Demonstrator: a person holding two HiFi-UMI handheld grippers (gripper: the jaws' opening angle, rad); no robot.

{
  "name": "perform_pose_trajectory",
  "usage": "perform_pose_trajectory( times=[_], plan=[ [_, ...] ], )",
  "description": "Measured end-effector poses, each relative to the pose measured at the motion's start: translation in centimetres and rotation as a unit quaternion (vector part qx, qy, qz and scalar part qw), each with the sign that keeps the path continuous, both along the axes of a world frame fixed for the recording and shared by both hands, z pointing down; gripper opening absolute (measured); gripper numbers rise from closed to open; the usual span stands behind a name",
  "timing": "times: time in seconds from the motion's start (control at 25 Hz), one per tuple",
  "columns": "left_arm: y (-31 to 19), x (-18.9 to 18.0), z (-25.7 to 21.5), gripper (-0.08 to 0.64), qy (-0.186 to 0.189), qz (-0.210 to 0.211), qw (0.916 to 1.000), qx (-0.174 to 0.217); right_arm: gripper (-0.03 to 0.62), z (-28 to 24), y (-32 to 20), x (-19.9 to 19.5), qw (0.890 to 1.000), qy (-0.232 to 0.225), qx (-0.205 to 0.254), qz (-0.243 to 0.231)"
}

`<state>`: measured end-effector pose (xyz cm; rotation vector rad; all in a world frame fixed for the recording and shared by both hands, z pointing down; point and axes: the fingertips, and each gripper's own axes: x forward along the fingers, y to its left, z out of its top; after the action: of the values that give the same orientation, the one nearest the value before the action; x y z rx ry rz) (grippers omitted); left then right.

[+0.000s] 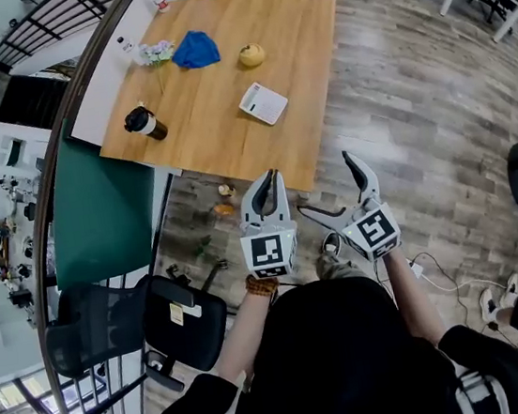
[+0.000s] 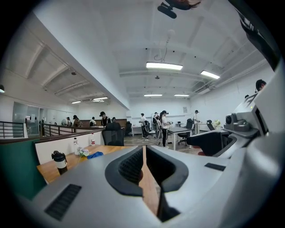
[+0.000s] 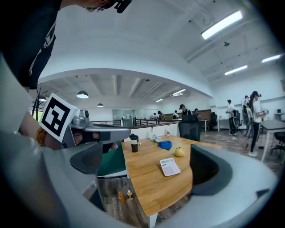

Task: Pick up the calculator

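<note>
Both claws hang short of the desk's [image 1: 218, 145] near edge, out over the wooden floor [image 1: 420, 133]. The calculator [image 1: 263, 102] lies flat on the desk, right of the middle, well ahead of both claws and touched by neither. The left claw [image 1: 270, 179] is clenched on nothing, its jaws pressed together. The right claw [image 1: 325, 183] is spread wide and empty.

In the right gripper view the calculator sits far off in the gap between the two jaws. A yellow fruit [image 3: 179, 152] and a blue cloth [image 3: 165, 144] lie behind it, and a dark mug [image 3: 134, 143] stands to the left. In the left gripper view the shut jaws cover the middle of the desk, leaving the mug end showing and people [image 2: 163, 127] standing beyond. Only the head view shows the two claws side by side.
</note>
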<state>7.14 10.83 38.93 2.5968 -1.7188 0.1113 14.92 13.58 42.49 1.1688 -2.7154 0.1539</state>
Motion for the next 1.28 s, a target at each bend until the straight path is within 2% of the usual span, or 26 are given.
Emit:
perform_pose_trajectory(
  times=[0.2, 0.32, 0.48, 0.64, 0.84, 1.28],
  plan=[
    [-1.3, 1.6, -0.6, 0.040, 0.014, -0.015, 0.9998, 0.005, 0.606, 0.6, -1.8, 1.2, 0.999, 0.017, -0.009, -0.031],
    [-1.2, 2.4, -1.1, 0.040, 0.020, -0.012, 0.9997, 0.007, 0.606, 0.9, -2.8, 2.1, 1.000, 0.012, -0.004, -0.026],
    [-0.8, 1.0, -0.5, 0.040, 0.002, -0.023, 0.9997, -0.001, 0.606, 1.5, -4.0, 2.3, 1.000, 0.004, -0.010, -0.014],
    [-0.9, 0.0, 0.8, 0.040, 0.010, -0.033, 0.9991, -0.023, 0.606, 2.6, -4.3, 3.3, 1.000, -0.003, -0.021, -0.002],
    [-2.6, 0.9, 1.7, 0.040, -0.003, -0.009, 0.9996, -0.025, 0.606, 5.3, -5.4, 5.5, 0.998, 0.003, -0.046, 0.033],
    [-8.5, 1.7, 2.7, 0.040, 0.024, 0.014, 0.9991, -0.031, 0.606, 6.3, -8.6, 6.8, 0.996, 0.029, -0.072, 0.055]
  ],
)
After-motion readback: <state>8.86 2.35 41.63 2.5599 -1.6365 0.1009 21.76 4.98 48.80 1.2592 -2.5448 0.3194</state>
